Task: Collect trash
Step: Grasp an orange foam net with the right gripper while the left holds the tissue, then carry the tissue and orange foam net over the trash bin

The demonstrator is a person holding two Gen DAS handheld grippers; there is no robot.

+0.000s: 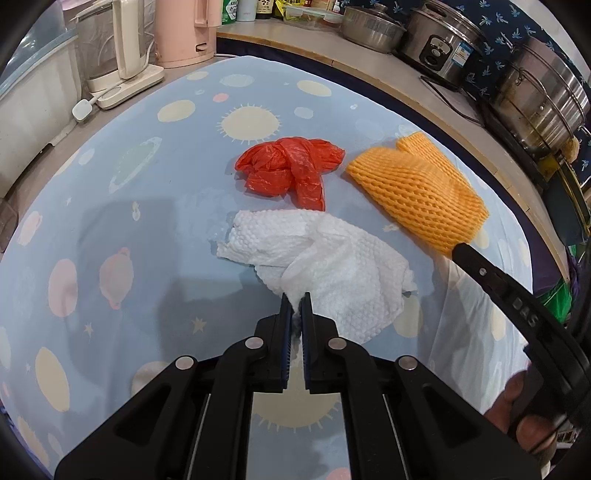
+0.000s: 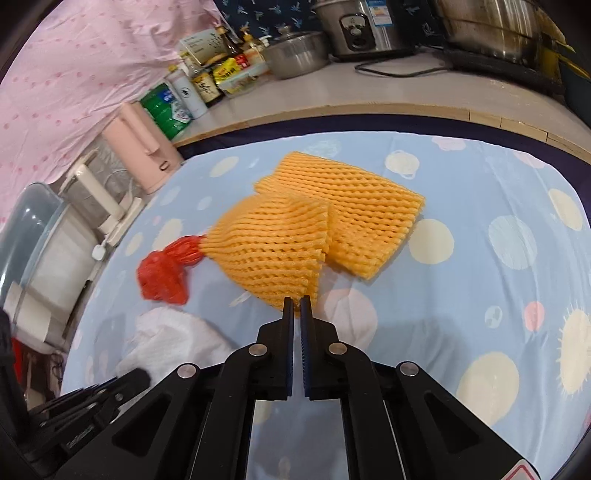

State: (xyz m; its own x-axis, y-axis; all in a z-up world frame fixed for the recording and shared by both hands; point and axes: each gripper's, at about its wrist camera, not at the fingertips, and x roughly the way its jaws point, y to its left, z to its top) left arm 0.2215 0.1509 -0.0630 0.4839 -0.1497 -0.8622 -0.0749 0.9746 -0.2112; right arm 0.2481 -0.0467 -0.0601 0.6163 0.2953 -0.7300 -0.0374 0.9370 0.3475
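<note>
A crumpled white paper towel lies on the blue patterned cloth. My left gripper is shut on the towel's near edge. Beyond the towel lies a knotted red plastic bag, and an orange foam net lies to its right. In the right wrist view my right gripper is shut on the near edge of the orange foam net, whose near flap stands raised. The red plastic bag and white paper towel lie to its left.
A pink kettle, a blender and a white plug stand at the cloth's far left. Steel pots and a rice cooker line the counter behind. Bottles and cans crowd the counter's corner. A hand holds the right gripper.
</note>
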